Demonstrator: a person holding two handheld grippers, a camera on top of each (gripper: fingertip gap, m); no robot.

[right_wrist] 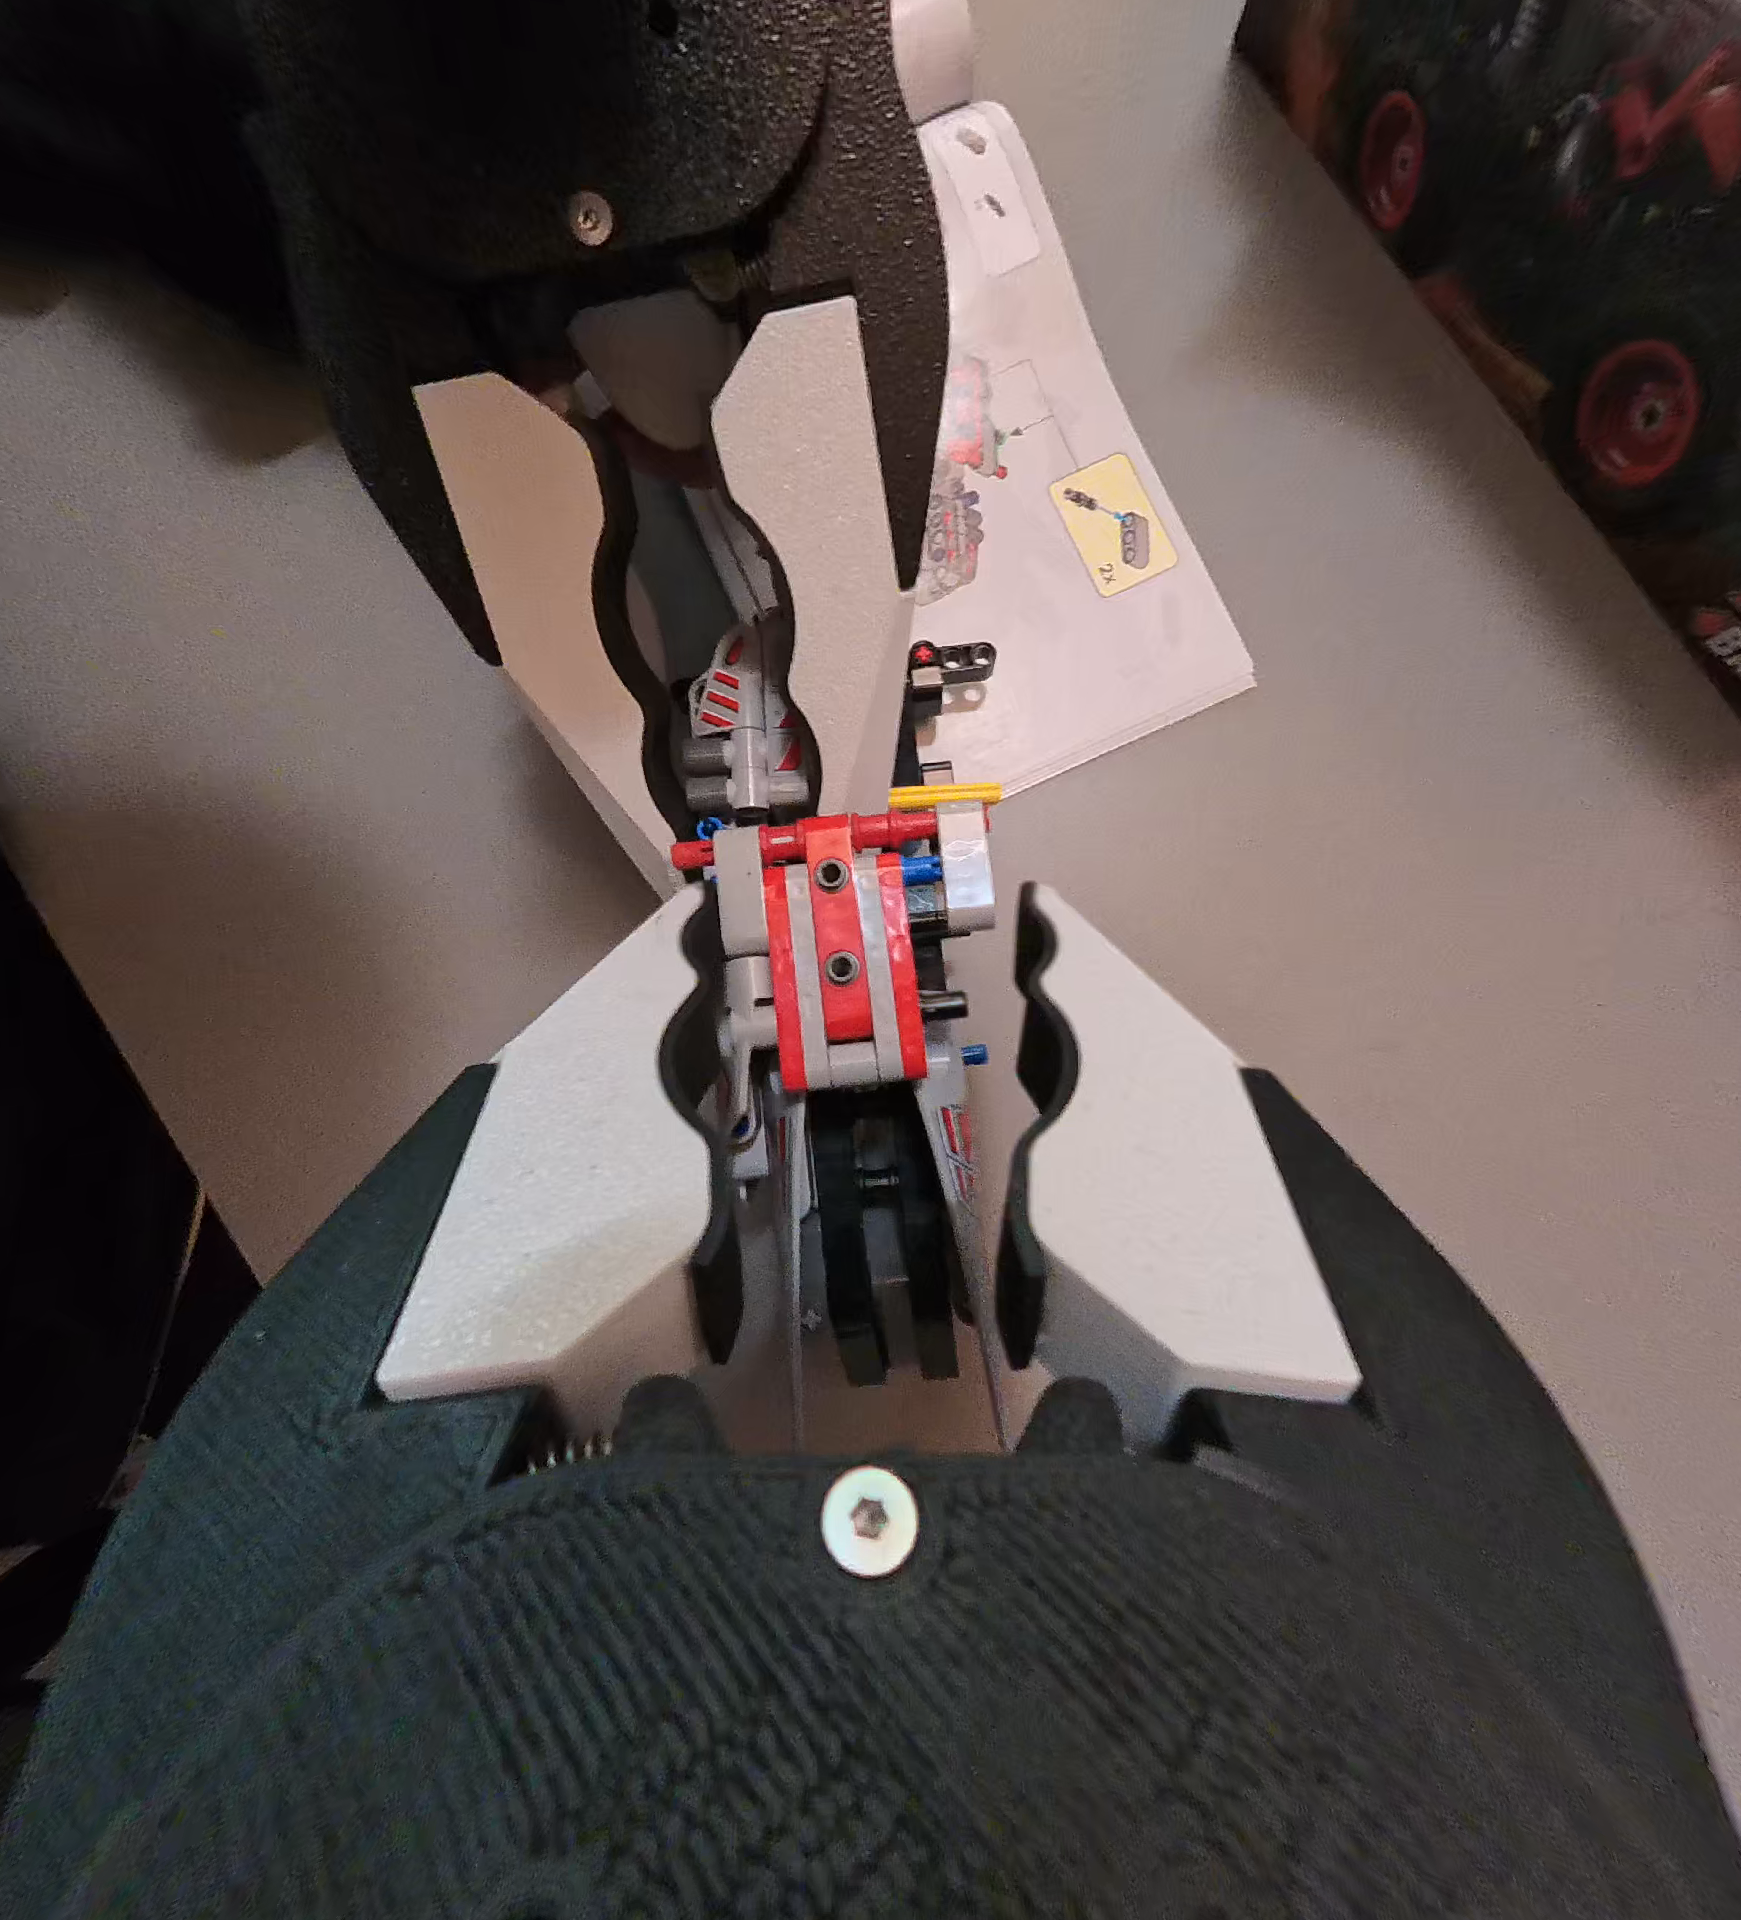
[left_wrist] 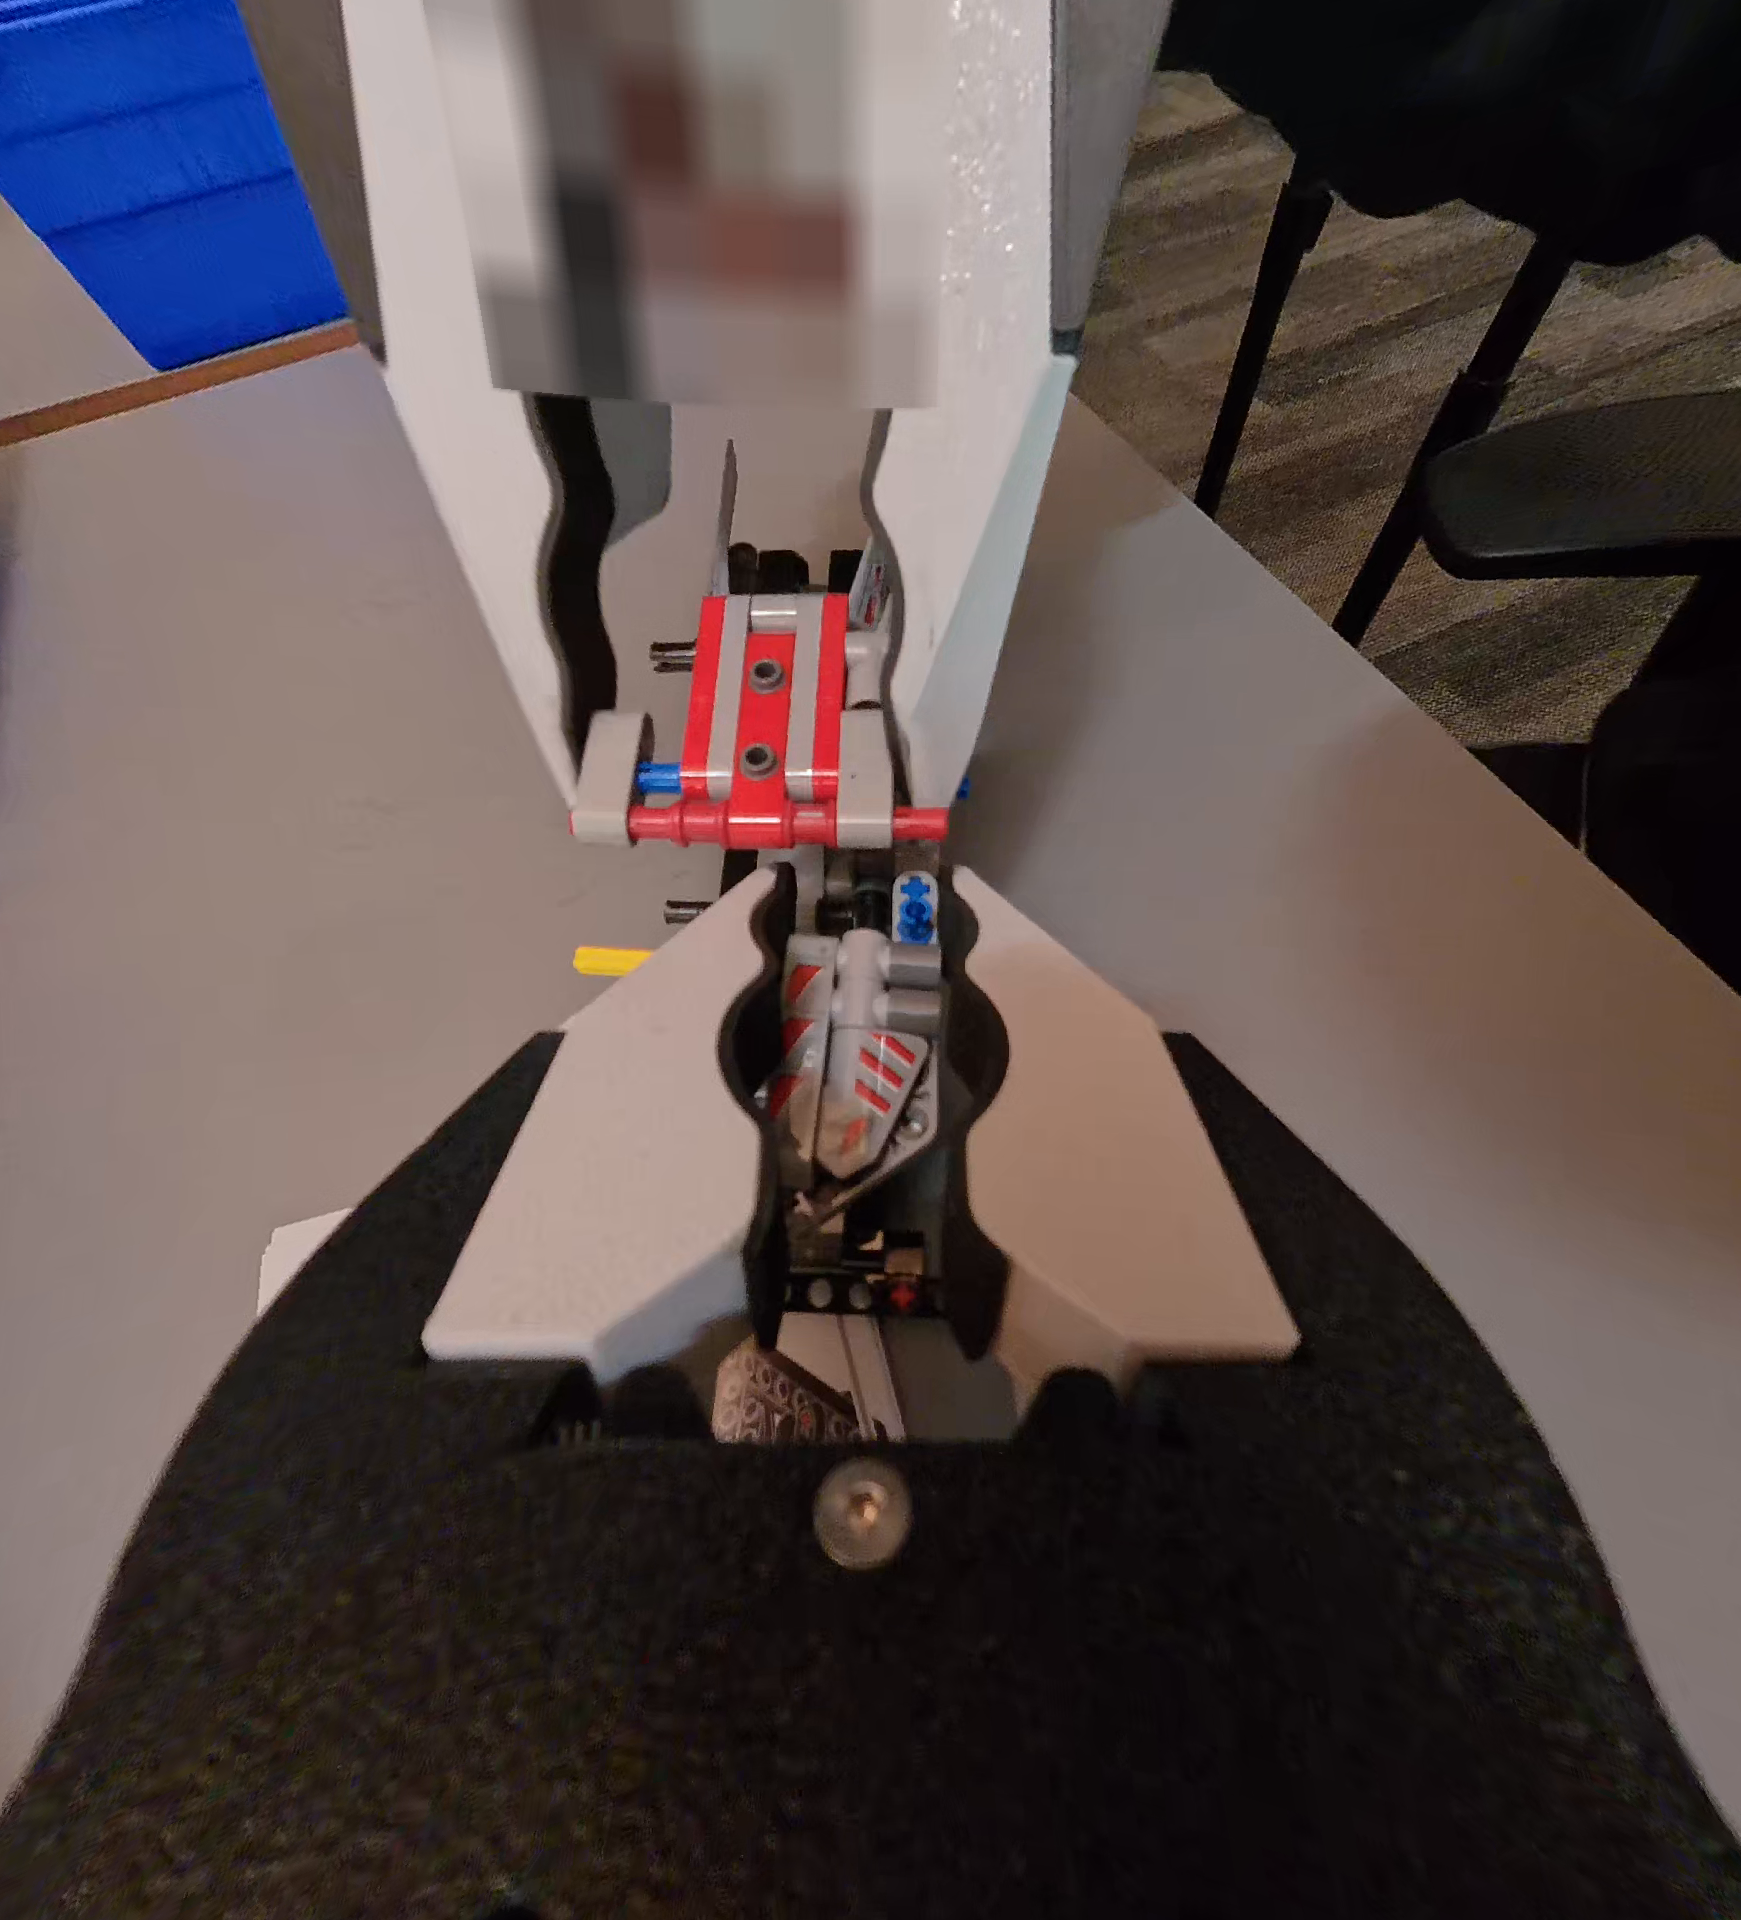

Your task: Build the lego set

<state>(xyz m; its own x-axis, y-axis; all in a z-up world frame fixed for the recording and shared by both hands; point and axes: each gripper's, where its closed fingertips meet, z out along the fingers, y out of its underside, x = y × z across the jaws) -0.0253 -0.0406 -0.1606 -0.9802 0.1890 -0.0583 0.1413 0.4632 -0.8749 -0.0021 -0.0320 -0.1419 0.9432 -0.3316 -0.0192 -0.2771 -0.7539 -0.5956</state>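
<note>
A half-built lego model [left_wrist: 793, 727] of red and grey parts hangs above the pale table [left_wrist: 274, 644], pinched from opposite ends by two hand-held grippers that meet nose to nose. The left hand-held gripper [left_wrist: 861, 1039] is narrowed on the grey, red-striped end of the model, its white fingers [left_wrist: 617, 1174] pressing both sides. The right hand-held gripper [right_wrist: 850, 1039] faces it from 12 o'clock in the left wrist view. Its jaws are wider: its left pad lies against the model's grey side, while a gap shows between the model and its right pad, so whether it truly clamps the model cannot be told. A red axle [left_wrist: 757, 824] runs crosswise over the model's middle, with a blue pin [left_wrist: 658, 773] and a grey beam [left_wrist: 611, 774] at its 9 o'clock end. Black gears [right_wrist: 881, 1247] sit deep between the right gripper's fingers.

On the table below the model lies a yellow piece [left_wrist: 608, 959]. In the right wrist view an instruction booklet [right_wrist: 1084, 582] lies open at 1 o'clock of the model, a small black beam [right_wrist: 952, 657] resting on it, and the set's box [right_wrist: 1593, 343] stands at 2 o'clock. Blue bins [left_wrist: 118, 177] stand at 10 o'clock in the left wrist view, black chairs [left_wrist: 1624, 499] at 2 o'clock.
</note>
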